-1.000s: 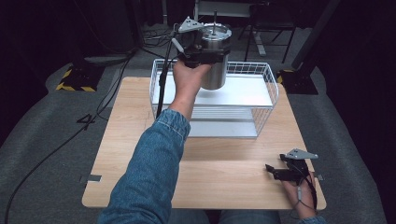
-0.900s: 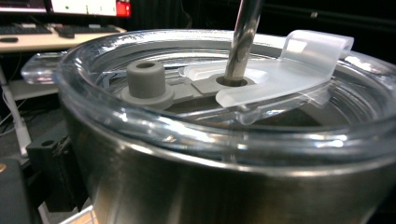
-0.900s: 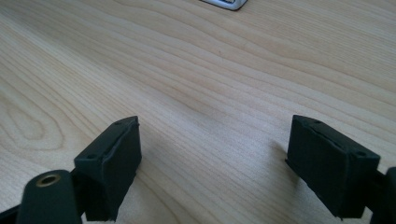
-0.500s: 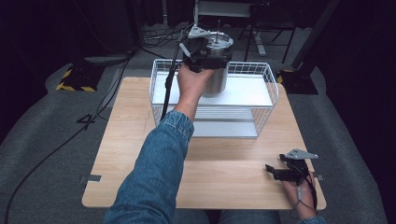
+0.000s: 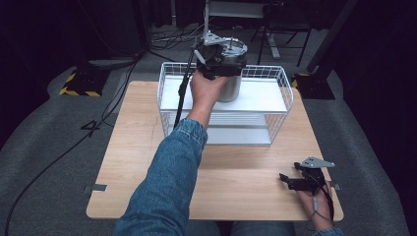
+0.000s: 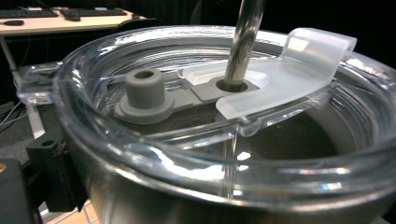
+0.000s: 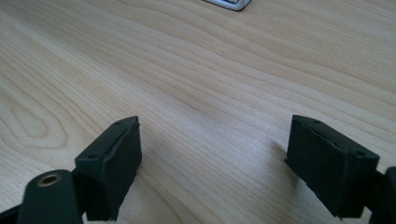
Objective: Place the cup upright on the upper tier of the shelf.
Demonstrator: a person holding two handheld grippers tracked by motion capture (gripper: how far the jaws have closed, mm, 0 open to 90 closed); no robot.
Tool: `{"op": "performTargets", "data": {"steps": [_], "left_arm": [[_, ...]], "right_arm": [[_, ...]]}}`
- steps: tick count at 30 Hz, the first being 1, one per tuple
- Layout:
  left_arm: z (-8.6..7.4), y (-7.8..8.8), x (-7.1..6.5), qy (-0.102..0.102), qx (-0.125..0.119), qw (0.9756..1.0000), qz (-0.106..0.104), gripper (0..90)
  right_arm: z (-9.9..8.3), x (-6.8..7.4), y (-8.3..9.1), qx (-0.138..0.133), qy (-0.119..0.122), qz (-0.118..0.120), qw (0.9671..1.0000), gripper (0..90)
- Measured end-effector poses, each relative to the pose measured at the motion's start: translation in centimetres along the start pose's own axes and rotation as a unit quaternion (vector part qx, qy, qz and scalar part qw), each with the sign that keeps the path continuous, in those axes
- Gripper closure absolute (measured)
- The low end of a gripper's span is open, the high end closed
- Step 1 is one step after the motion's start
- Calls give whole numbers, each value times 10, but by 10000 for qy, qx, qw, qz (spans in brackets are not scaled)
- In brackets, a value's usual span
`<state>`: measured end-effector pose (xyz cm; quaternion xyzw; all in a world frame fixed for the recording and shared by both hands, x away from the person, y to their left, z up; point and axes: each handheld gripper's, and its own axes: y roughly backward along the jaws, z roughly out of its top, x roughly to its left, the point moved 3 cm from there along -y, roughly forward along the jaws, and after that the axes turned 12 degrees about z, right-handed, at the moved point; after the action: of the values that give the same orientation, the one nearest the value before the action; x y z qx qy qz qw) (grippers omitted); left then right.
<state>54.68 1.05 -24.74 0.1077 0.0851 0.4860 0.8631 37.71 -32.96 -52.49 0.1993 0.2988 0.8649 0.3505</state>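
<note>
A steel tumbler with a clear lid and a metal straw is upright over the white upper shelf of a wire basket. My left gripper is shut on its upper wall from the near left side. In the left gripper view one black jaw shows at the lower left, against the tumbler. Whether the tumbler's base touches the shelf I cannot tell. My right gripper lies on the table near the front right corner, pointing left. Its jaws stand apart over bare wood with nothing between them.
The wooden table carries the white wire basket at its far middle, with a lower shelf below the upper one. A black cable hangs from the left gripper along the basket's left side. Dark floor and stands surround the table.
My left hand has brought the tumbler down toward the basket's upper shelf. The right gripper has stayed where it was.
</note>
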Motion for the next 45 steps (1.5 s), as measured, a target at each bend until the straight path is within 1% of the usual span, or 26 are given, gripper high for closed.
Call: {"op": "performTargets", "data": {"steps": [2,4,8,11,14,17,23,26,27,32,33,36,39,41,43,44,45], "left_arm": [[-2,-1,0,-1,49,10000,15,31],[-3,-2,0,-34,89,9999,78,31],[-5,-1,-2,-162,43,9998,135,32],[-6,-1,-4,-257,54,9995,159,33],[-8,0,-5,-236,-42,9996,173,33],[-9,0,-4,-241,-73,9995,180,33],[-9,0,-5,-204,-66,9996,191,30],[-9,0,-4,-179,-51,9997,184,14],[-8,0,-4,-155,-77,9996,245,0],[-8,3,-4,-220,-73,9994,271,0],[-7,5,-4,-215,-75,9994,255,0],[-5,12,-3,-117,-192,9996,150,0],[-5,21,-1,-47,-190,9998,68,0],[-5,24,0,-51,-201,9998,74,0],[-7,33,3,-74,-196,9997,91,0],[-7,33,3,-74,-196,9997,91,0],[-8,40,3,-119,-188,9997,108,0]], "right_arm": [[0,0,0,1,0,1,10000,184],[0,0,0,1,-1,2,10000,184],[0,0,0,0,-1,3,10000,185],[0,0,0,-1,1,3,10000,185],[0,0,0,0,3,3,10000,185],[0,0,0,-1,7,6,10000,185],[0,0,0,0,6,8,10000,185],[0,0,0,0,14,25,10000,178],[0,0,0,9,30,37,10000,174],[0,0,-1,18,45,49,10000,169],[0,0,-1,18,45,49,10000,169],[0,0,-1,13,34,63,10000,167],[0,0,0,11,25,64,10000,169],[0,0,0,9,21,67,10000,171],[0,0,0,10,18,71,10000,173],[0,0,0,11,18,72,10000,173],[0,0,0,12,20,72,10000,173]]}}
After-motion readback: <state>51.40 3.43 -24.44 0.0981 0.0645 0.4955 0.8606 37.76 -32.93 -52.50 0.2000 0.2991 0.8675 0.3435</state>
